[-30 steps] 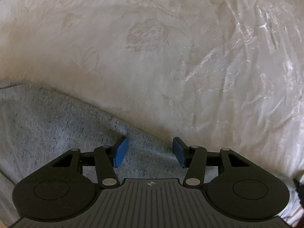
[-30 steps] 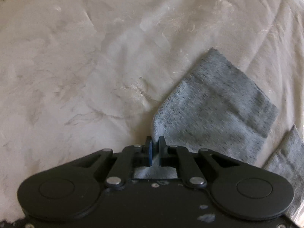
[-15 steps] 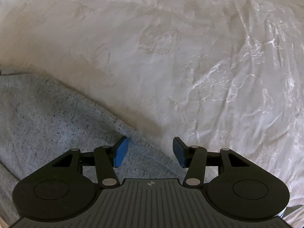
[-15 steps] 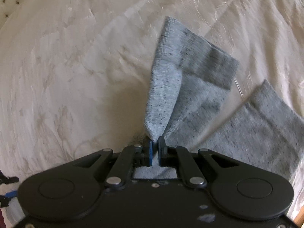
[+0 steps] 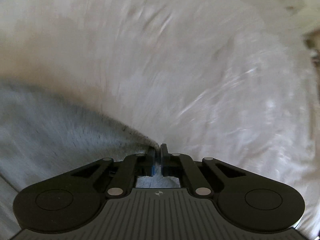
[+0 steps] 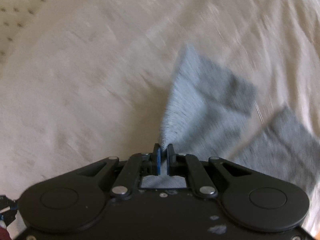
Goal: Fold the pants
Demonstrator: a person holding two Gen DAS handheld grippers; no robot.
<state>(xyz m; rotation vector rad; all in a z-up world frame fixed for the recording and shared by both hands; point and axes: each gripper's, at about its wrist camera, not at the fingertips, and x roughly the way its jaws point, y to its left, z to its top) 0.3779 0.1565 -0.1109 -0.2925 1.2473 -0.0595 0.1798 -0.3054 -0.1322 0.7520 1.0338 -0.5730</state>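
Observation:
The grey heathered pants (image 5: pixel 50 128) lie on a white bedspread (image 5: pixel 180 50). In the left wrist view they fill the lower left, and my left gripper (image 5: pixel 158 150) is shut on their edge. In the right wrist view a pant leg (image 6: pixel 200 100) with a darker cuff rises from my right gripper (image 6: pixel 164 150), which is shut on its fabric and holds it lifted. The second pant leg (image 6: pixel 286 140) lies at the right. Both views are motion-blurred.
The white bedspread (image 6: pixel 80 80) with a faint floral pattern covers the bed all around. A tufted pale headboard or mattress edge (image 6: pixel 18 6) shows at the upper left of the right wrist view.
My left gripper, open over the pants' edge before, has closed on the fabric. My right gripper stays shut on the pant leg and has lifted and swung it; both views blur.

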